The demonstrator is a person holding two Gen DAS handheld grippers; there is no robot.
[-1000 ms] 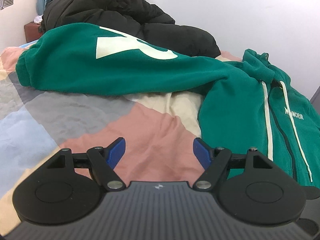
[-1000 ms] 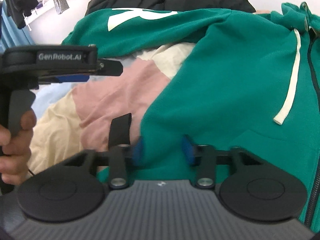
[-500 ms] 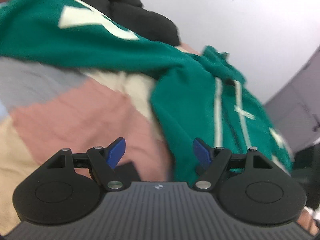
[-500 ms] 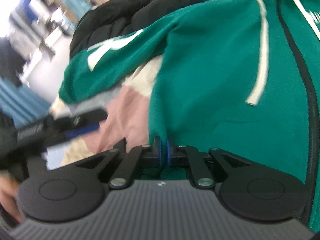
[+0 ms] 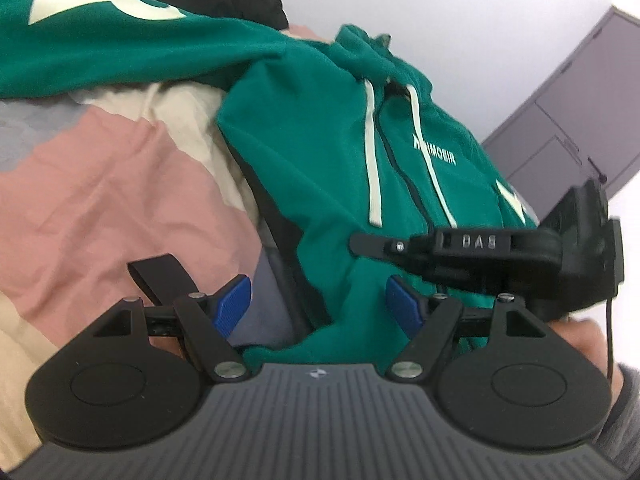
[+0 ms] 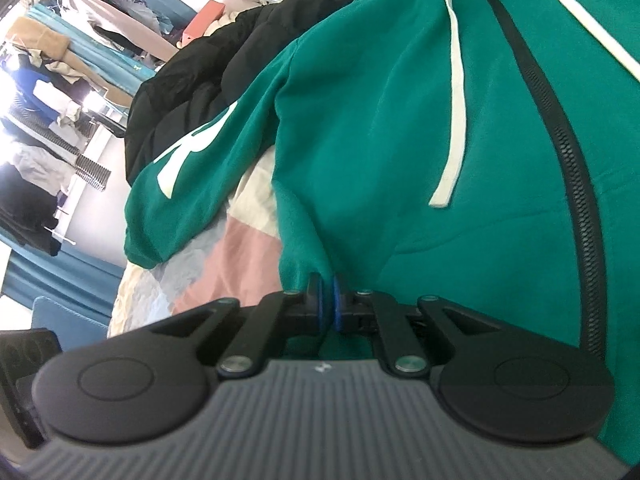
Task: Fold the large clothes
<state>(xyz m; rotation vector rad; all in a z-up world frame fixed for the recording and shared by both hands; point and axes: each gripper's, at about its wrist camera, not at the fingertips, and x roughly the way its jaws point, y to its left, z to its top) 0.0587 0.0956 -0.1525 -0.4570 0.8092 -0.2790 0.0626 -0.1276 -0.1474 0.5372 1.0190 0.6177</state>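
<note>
A green zip hoodie (image 5: 320, 148) with white drawstrings lies on a patchwork bedspread (image 5: 100, 184), its sleeve (image 5: 120, 52) with a white letter stretched out to the left. My left gripper (image 5: 319, 305) is open, and the hoodie's lifted side edge hangs between its blue pads (image 5: 234, 304) without being pinched. My right gripper (image 6: 326, 300) is shut on that edge of the hoodie (image 6: 400, 140), and the cloth rises from the bed there. In the left wrist view the right gripper (image 5: 460, 248) reaches in from the right, held by a hand (image 5: 580, 344).
A black puffer jacket (image 6: 224, 64) is heaped behind the sleeve (image 6: 192, 148). Grey cabinet doors (image 5: 560, 120) and a white wall stand beyond the bed. A rack of hanging clothes (image 6: 60, 80) fills the far left. The bedspread (image 6: 248, 256) shows pink and cream patches.
My right gripper closed on the hoodie's side edge, rolled and lifted it. My left gripper swung right to the hoodie, whose edge now sits between its open jaws.
</note>
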